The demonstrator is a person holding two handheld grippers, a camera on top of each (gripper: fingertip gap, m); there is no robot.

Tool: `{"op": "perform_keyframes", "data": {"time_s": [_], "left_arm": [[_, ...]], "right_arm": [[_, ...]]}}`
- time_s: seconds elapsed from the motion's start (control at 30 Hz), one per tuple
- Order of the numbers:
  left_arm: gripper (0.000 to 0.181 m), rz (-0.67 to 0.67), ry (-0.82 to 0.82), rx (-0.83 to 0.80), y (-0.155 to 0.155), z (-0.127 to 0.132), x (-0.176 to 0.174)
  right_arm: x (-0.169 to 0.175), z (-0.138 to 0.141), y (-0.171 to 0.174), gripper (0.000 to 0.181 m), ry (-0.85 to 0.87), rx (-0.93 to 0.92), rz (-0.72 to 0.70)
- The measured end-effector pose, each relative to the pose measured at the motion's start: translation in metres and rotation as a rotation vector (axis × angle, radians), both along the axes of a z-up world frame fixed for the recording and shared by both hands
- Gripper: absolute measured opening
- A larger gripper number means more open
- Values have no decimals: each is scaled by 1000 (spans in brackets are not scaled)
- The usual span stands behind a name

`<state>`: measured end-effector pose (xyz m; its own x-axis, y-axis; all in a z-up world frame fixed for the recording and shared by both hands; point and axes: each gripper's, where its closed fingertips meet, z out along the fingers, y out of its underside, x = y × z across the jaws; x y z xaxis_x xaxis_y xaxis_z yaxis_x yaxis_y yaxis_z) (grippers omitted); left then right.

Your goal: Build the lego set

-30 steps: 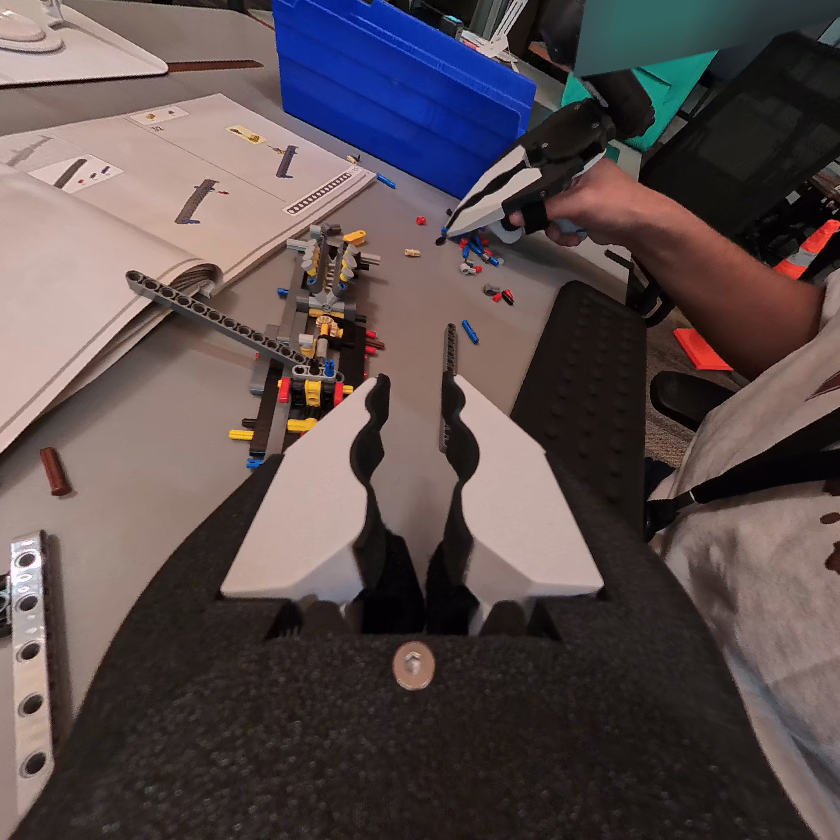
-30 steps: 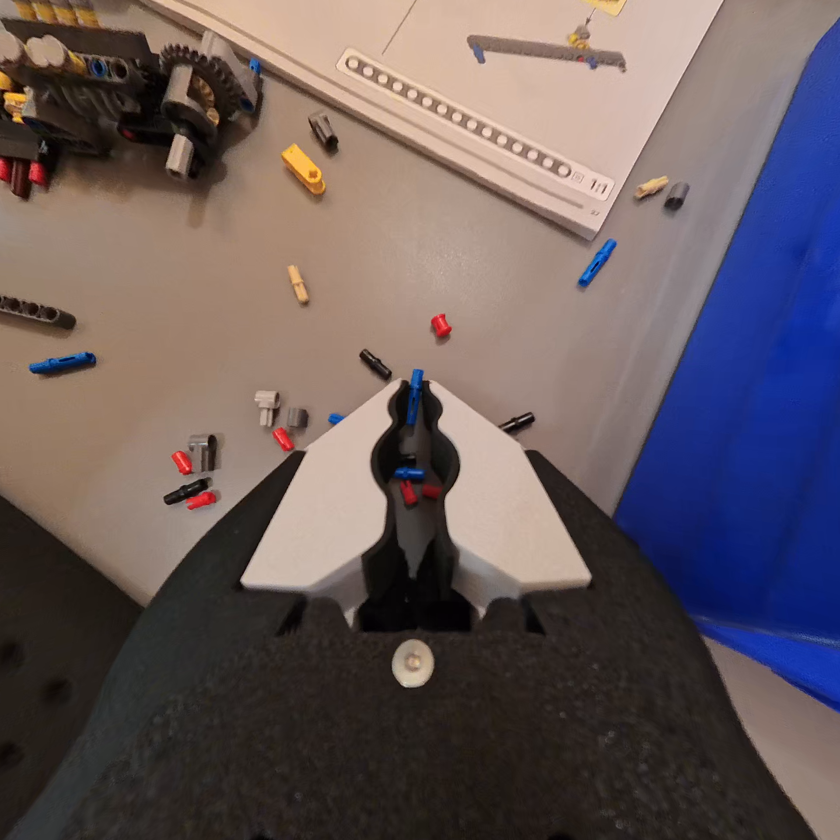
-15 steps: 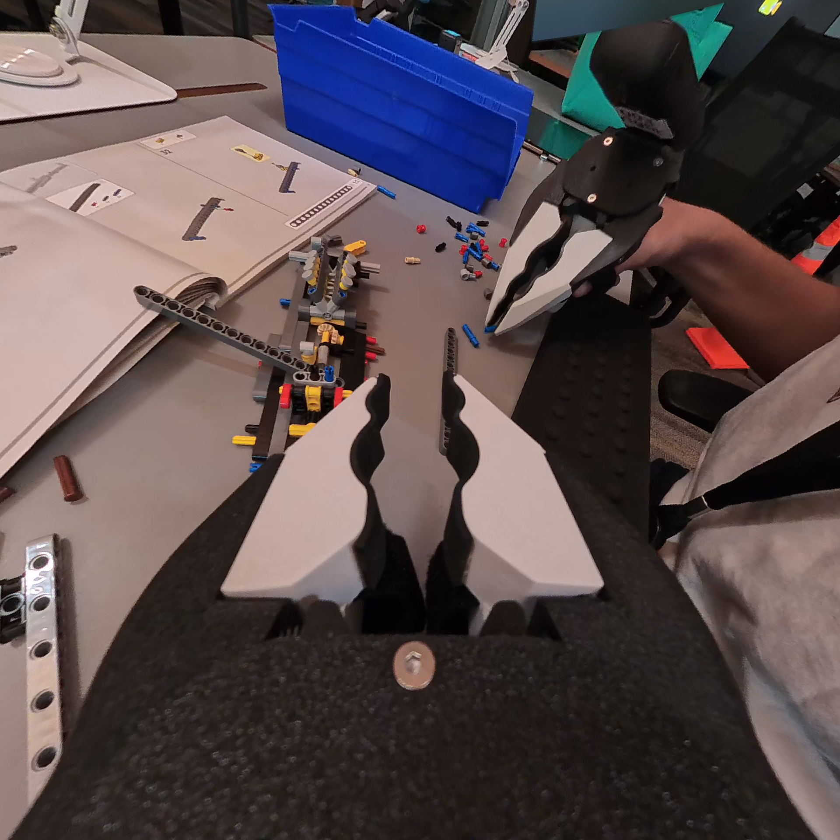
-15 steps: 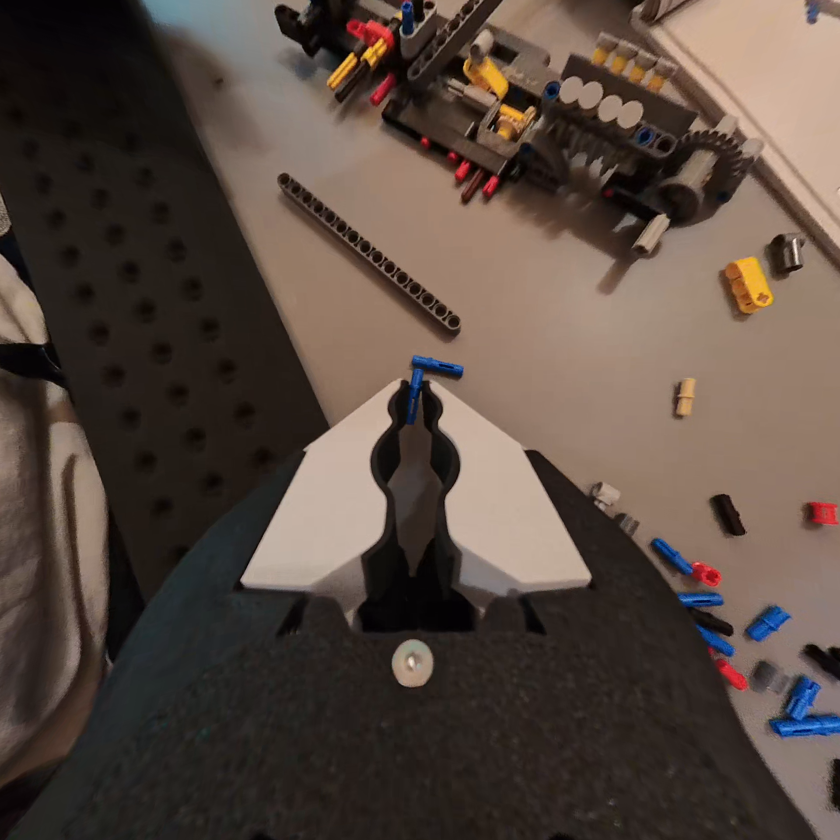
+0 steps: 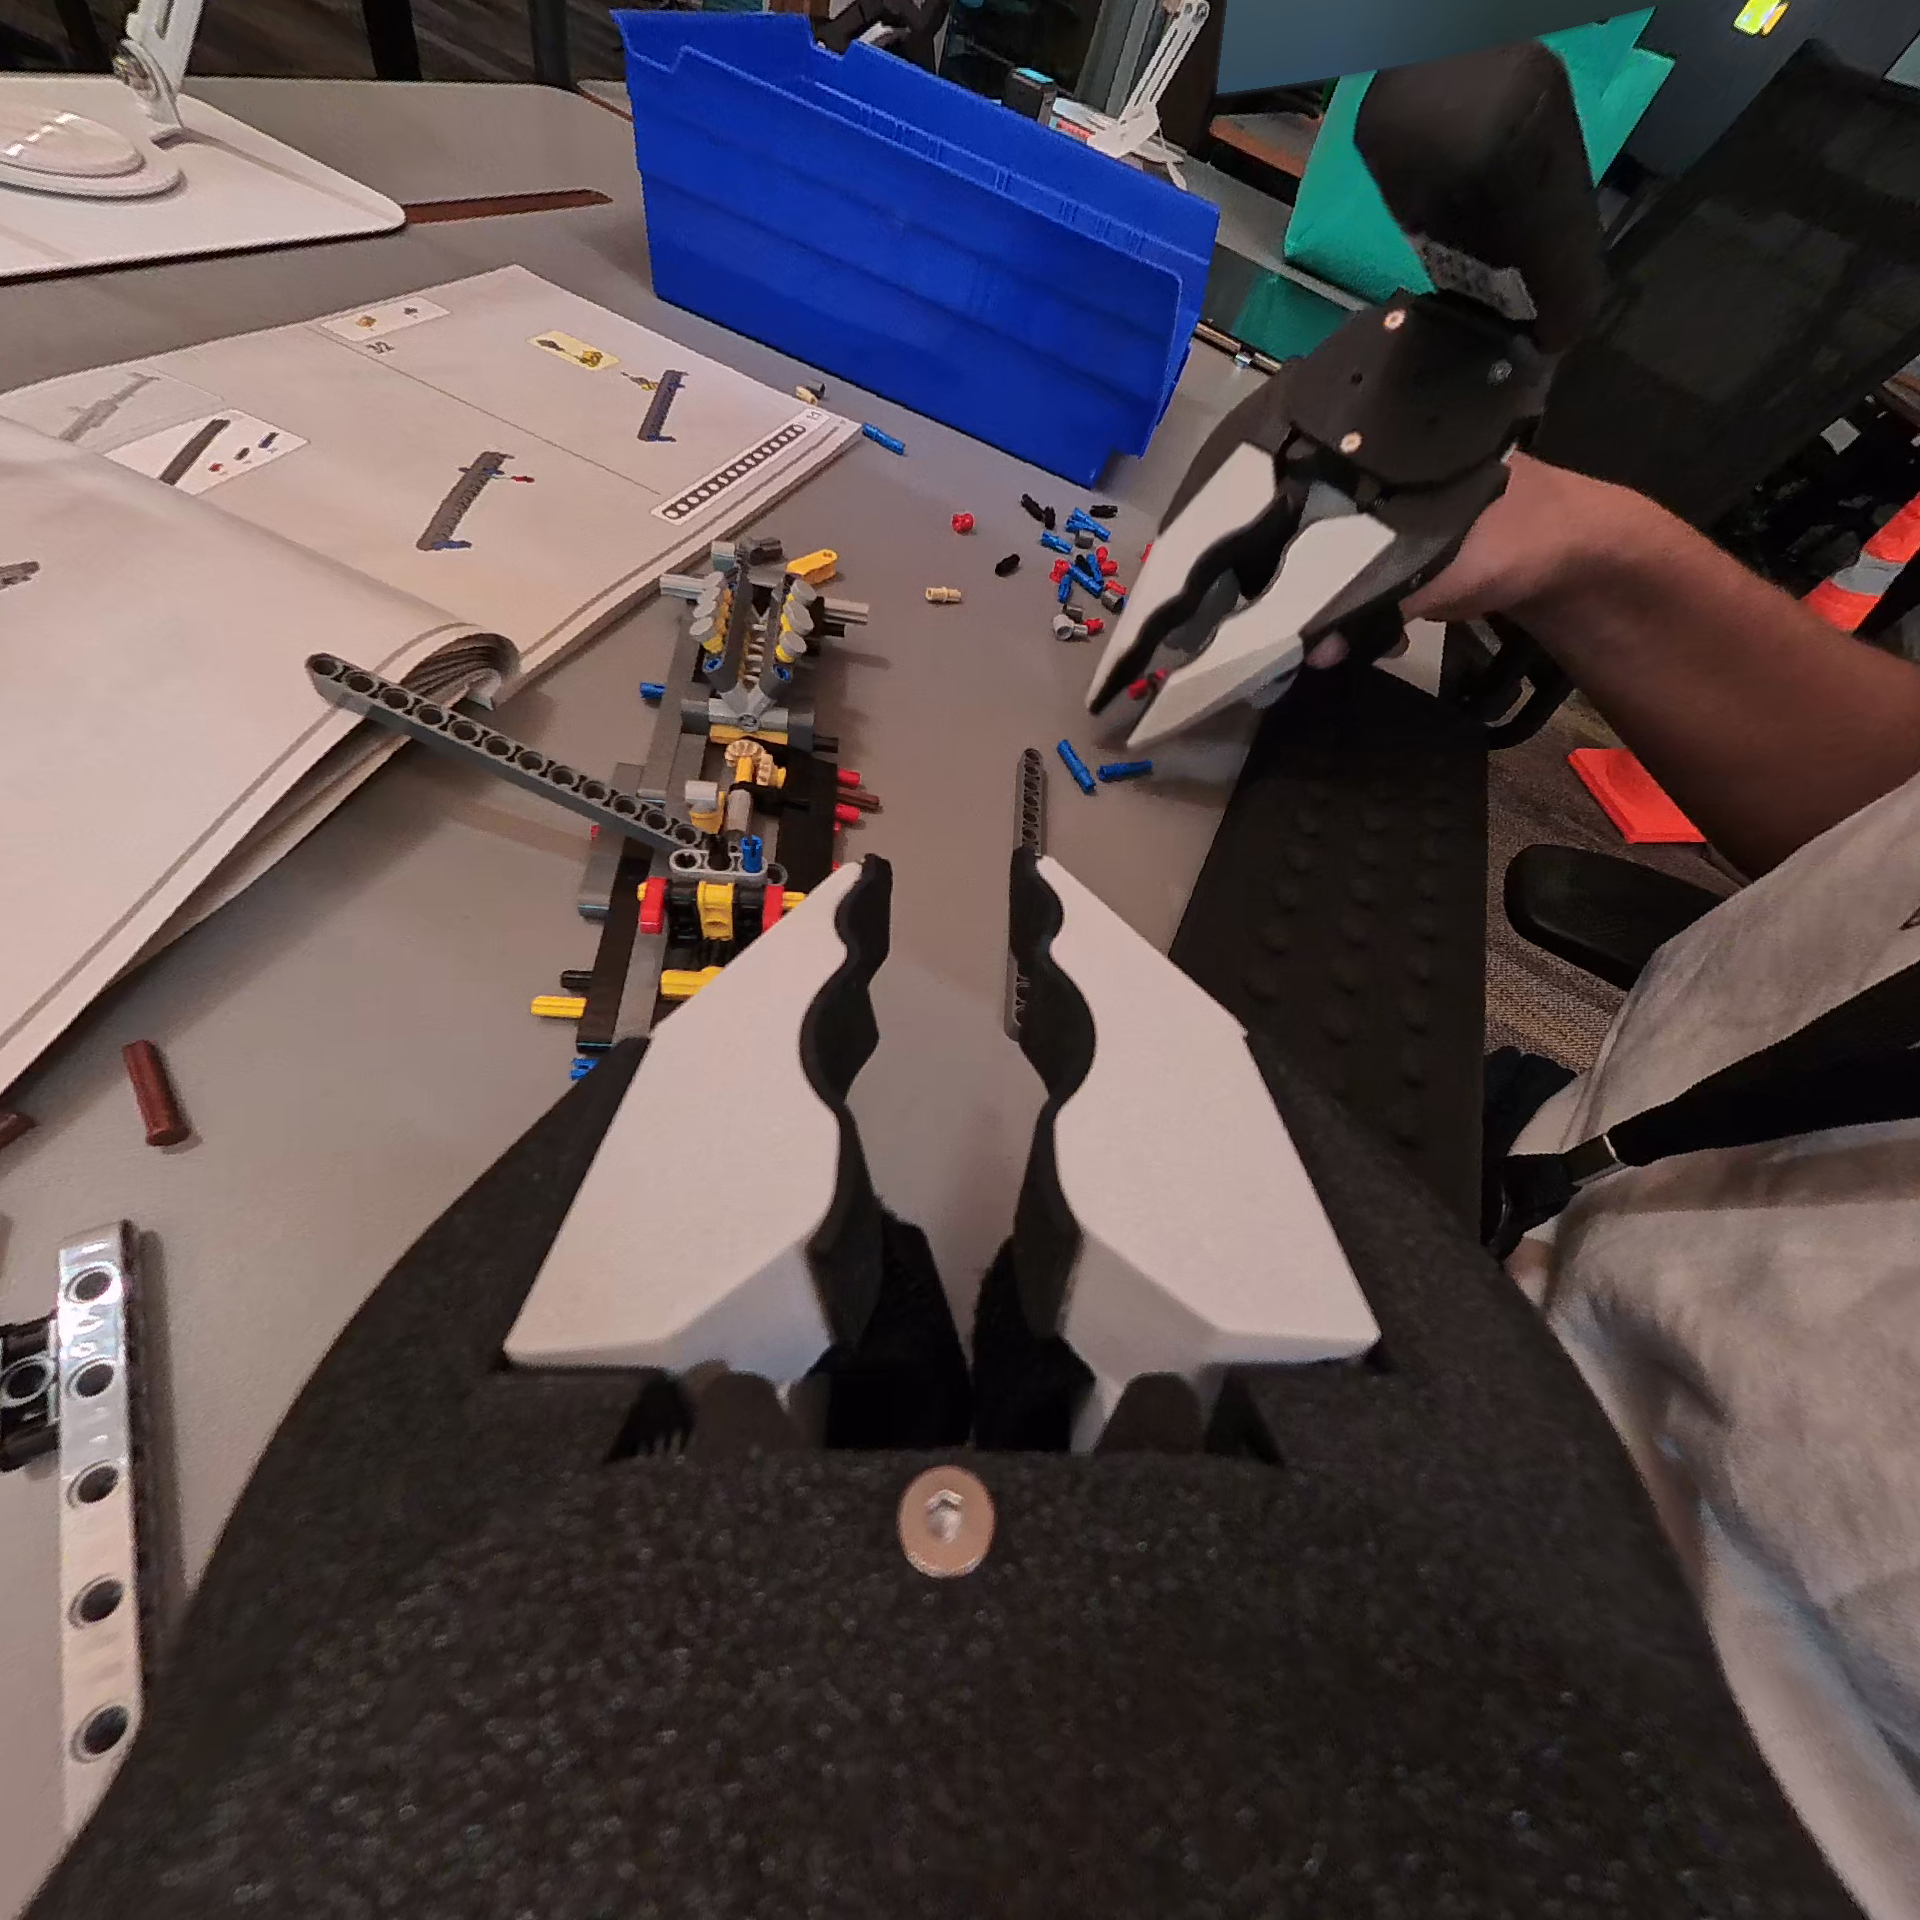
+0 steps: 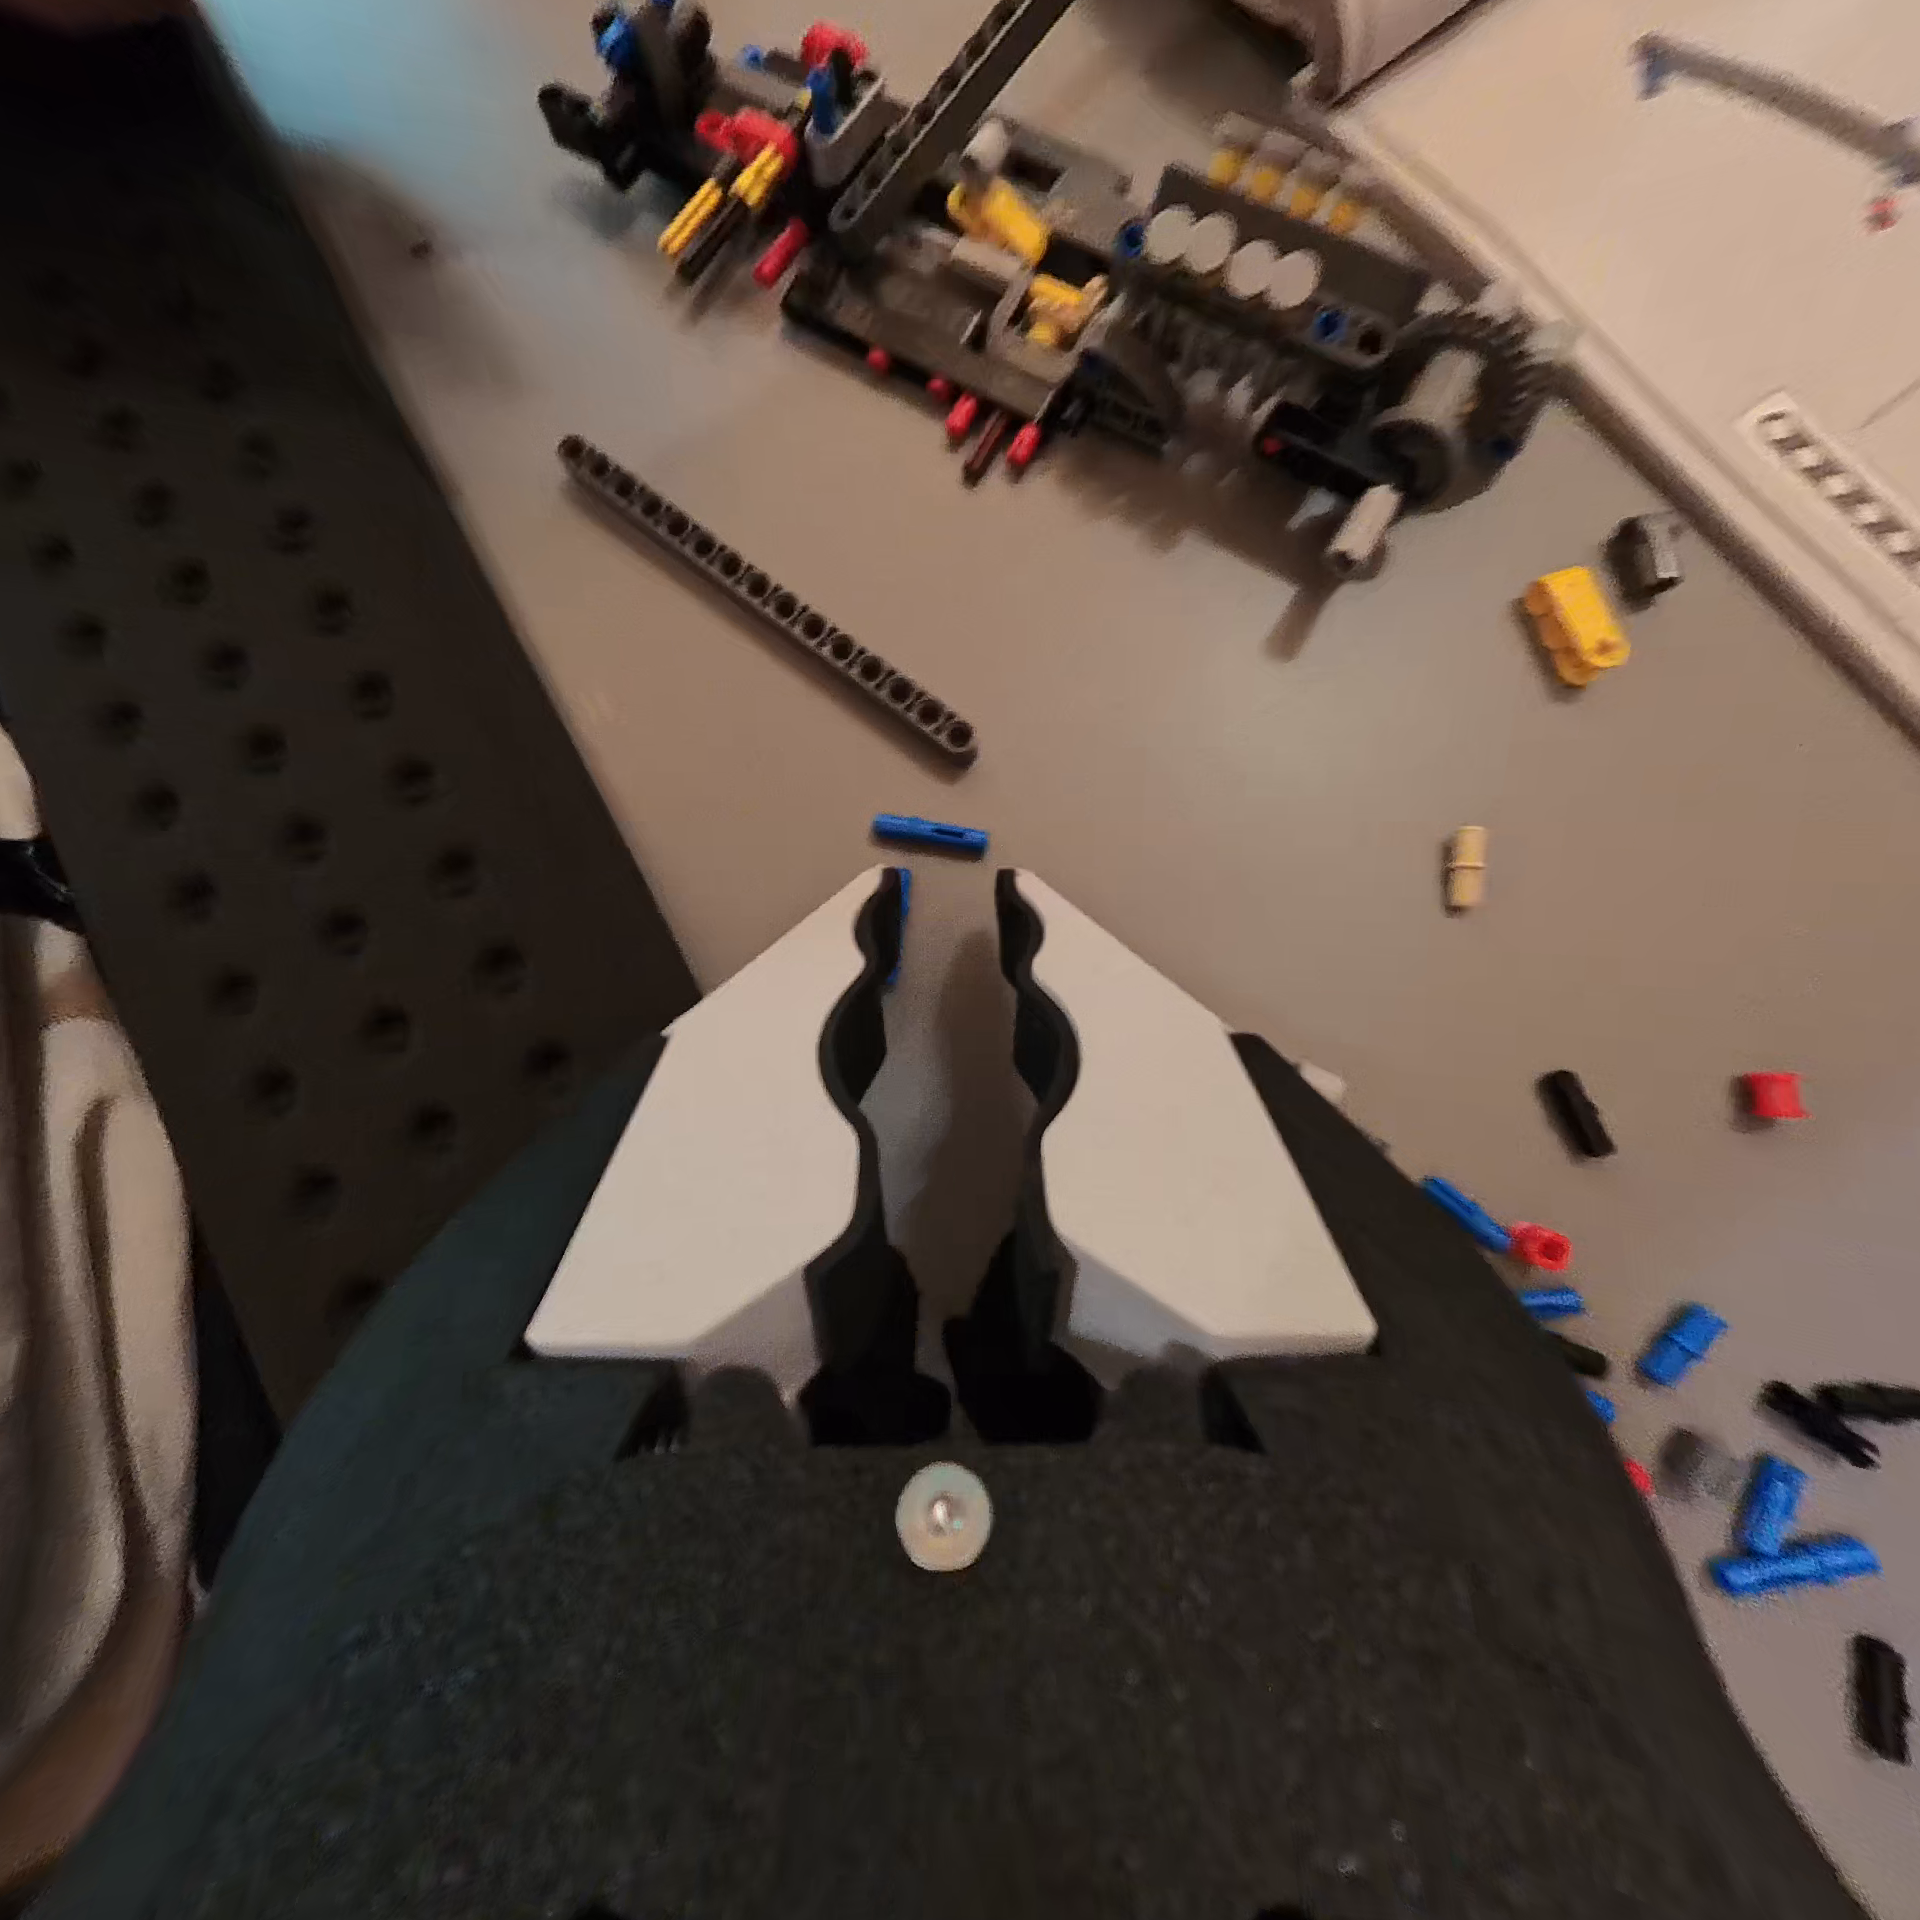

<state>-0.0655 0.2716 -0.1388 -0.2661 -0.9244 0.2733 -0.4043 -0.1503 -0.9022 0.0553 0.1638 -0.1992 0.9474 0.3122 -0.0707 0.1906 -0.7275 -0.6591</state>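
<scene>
My left gripper is open and empty, low over the table beside the lego chassis, which has a long grey beam leaning on it. A loose dark beam lies just past its right finger. My right gripper is open, with its tips just short of that dark beam. One blue pin sits against the inner side of its left finger, not pinched. A second blue pin lies on the table just ahead. The right gripper also shows in the left wrist view, above the two blue pins.
An open instruction booklet lies at the left and a blue bin stands at the back. Small pins are scattered by the bin and at my right. A black perforated mat runs along the table edge. A silver beam and a brown axle lie near left. One gripper's finger ends stand about 20 centimetres off the other's.
My right gripper carried a blue pin from the pile of pins to the spot by the loose dark beam, then opened and let it go. The left gripper has not moved.
</scene>
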Motion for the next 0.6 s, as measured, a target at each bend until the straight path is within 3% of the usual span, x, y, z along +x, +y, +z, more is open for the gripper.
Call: {"op": "perform_keyframes", "data": {"time_s": [0.13,0.33,0.5,0.6], "left_arm": [[22,1,-5,-7,1,1,0],[22,-3,0,-20,1,1,0],[22,-3,0,-26,1,1,0],[22,0,-3,-37,2,2,0]], "right_arm": [[35,17,0,18,-36,83,-129],[117,18,-17,22,-113,127,-446],[137,-2,-21,25,-140,72,-482],[157,0,-28,25,-171,82,-558]]}}
